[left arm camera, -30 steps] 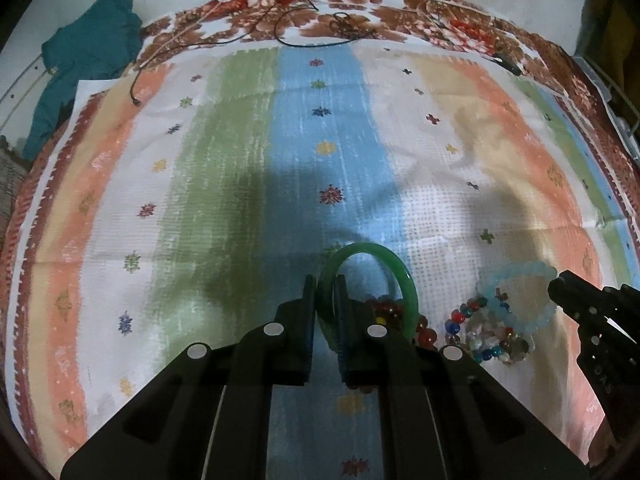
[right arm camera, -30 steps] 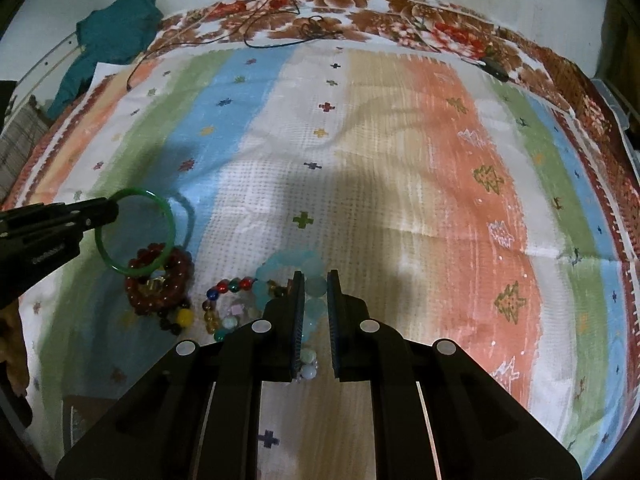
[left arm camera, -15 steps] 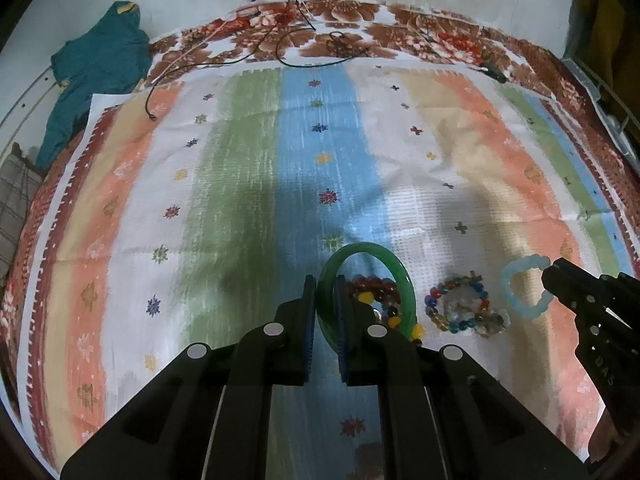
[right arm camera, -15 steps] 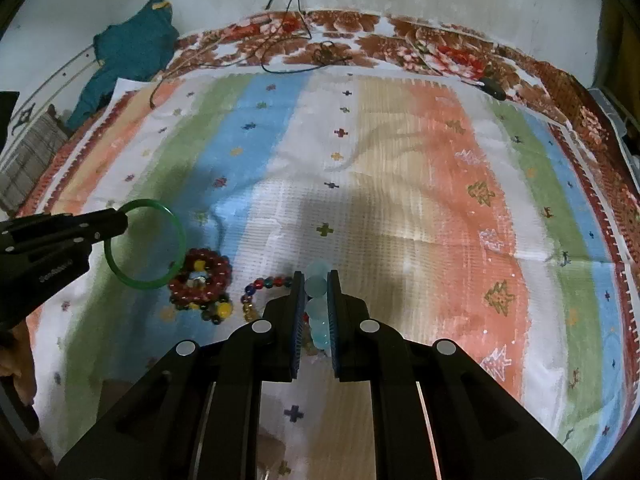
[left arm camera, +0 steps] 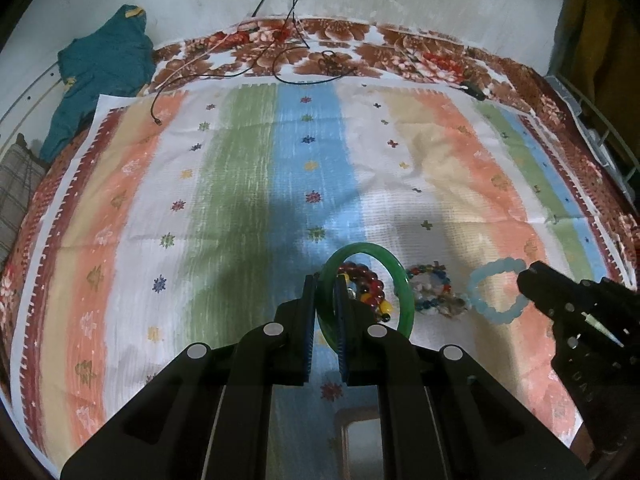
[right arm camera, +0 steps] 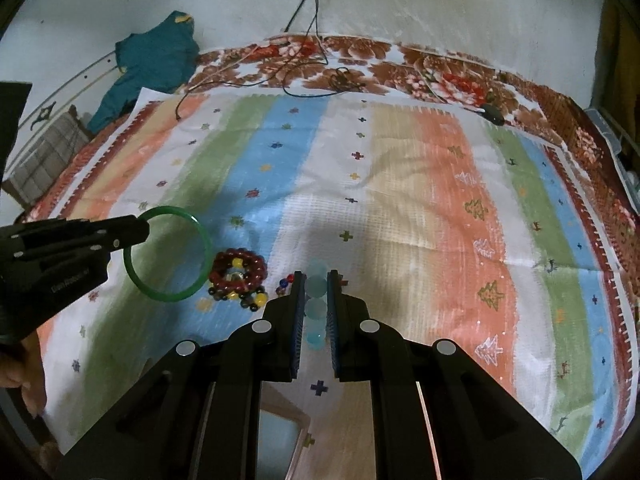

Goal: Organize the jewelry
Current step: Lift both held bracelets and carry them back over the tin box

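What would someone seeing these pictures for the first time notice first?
Probably the green bangle, pinched on its rim by the left tongs and held above the striped cloth. Beside it, the right tongs grip a pale blue bead bracelet. Between the two, a dark red bead bracelet and a multicoloured bead bracelet lie on the cloth.

Four bracelets: one green bangle [left arm camera: 402, 288], one pale blue beaded bracelet [left arm camera: 494, 290], one dark red beaded bracelet [right arm camera: 239, 271], one multicoloured beaded bracelet [left arm camera: 434, 290]. Two grippers: left gripper [left arm camera: 325, 280], right gripper [right arm camera: 316, 276].
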Demonstrator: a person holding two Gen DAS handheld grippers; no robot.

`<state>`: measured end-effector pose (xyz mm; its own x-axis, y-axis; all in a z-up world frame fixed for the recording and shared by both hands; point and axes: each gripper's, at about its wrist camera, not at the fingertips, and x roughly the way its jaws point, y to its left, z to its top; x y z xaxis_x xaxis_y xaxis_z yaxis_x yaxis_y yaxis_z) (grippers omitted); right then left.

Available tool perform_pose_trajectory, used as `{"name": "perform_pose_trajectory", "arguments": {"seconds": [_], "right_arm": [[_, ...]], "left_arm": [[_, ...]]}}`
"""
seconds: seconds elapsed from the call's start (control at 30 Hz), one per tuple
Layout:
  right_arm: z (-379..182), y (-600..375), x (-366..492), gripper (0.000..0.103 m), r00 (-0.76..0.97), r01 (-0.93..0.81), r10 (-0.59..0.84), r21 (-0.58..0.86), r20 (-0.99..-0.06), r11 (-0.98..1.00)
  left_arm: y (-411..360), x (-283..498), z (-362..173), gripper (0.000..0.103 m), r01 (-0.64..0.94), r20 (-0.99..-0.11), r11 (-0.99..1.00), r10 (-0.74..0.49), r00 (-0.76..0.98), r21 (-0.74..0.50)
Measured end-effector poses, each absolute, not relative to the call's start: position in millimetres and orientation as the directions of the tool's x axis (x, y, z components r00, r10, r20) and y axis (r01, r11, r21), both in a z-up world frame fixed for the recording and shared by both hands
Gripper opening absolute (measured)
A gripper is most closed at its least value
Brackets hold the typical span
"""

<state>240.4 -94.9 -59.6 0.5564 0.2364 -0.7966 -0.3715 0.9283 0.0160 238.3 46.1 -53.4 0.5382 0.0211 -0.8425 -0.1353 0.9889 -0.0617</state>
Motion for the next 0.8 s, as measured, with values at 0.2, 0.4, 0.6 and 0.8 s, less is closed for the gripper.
{"name": "perform_pose_trajectory", "arguments": {"seconds": [0.2,0.4,0.6,0.8], "right_arm": [[-49,-96,225,0.012,0.573,-0.378,0.254,0.023,-0.779,0.925],[-39,-98,209,0.012,0.605,-0.378,0.248,0.001,-0.756,0.926],[-32,-100,193,0.012,0.613,-0.389,0.263,0.005,-0.745,0.921],[-25,-102,179,0.012,0.618,-0.395,0.277,0.015,-0.736,0.919]], "left_arm": [[43,226,-44,0.009,-0.130,-0.830,0.989,0.011,0.557,-0.074],[39,214,-36,0.009,-0.125,-0.822,0.988,0.000,0.569,-0.086],[35,200,-33,0.009,-0.117,-0.819,0.989,-0.008,0.574,-0.091],[32,183,-26,0.009,-0.116,-0.809,0.988,-0.018,0.588,-0.106]]}}
